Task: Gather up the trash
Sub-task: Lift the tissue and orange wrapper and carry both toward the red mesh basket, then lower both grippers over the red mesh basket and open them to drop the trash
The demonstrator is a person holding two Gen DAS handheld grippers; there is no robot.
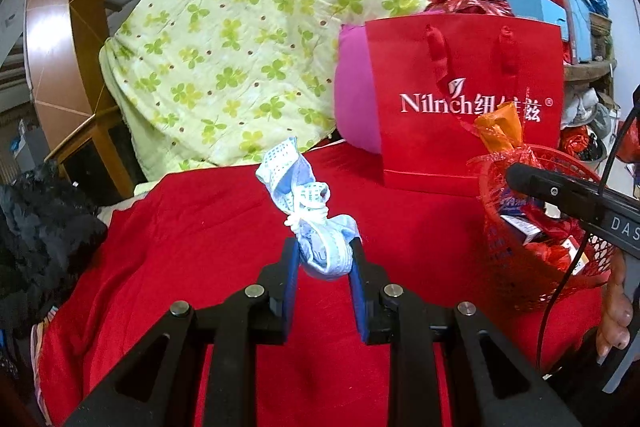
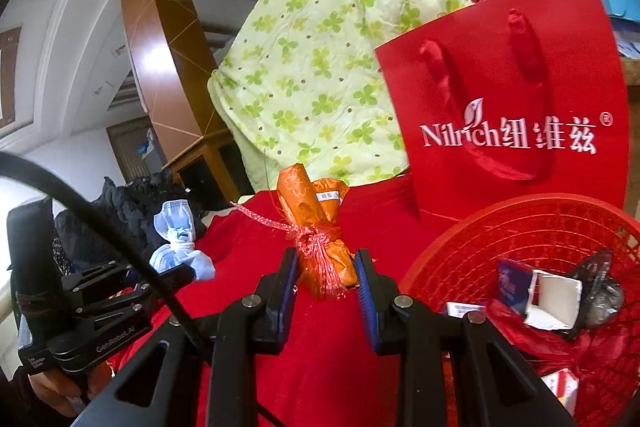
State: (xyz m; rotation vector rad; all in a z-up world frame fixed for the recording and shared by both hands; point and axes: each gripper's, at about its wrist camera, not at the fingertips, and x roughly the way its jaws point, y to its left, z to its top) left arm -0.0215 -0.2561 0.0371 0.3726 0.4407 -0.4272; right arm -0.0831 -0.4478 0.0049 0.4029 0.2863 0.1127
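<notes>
My left gripper point(image 1: 324, 255) is shut on a crumpled light-blue face mask point(image 1: 308, 211) and holds it above the red cloth point(image 1: 200, 247). The mask also shows in the right wrist view point(image 2: 180, 243). My right gripper point(image 2: 326, 267) is shut on an orange wrapper tied with red tinsel point(image 2: 316, 231), held above the cloth just left of the red mesh basket point(image 2: 500, 227). The basket holds small boxes and wrappers. In the left wrist view the basket point(image 1: 516, 267) is at the right, with the orange wrapper point(image 1: 500, 131) over it.
A red Nilrich paper bag point(image 1: 468, 99) stands behind the basket, against a pink cushion point(image 1: 352, 99). A green clover-print quilt point(image 1: 248, 27) is piled at the back. Black clothing point(image 1: 36, 227) lies at the left. A wooden pillar point(image 2: 160, 47) stands behind.
</notes>
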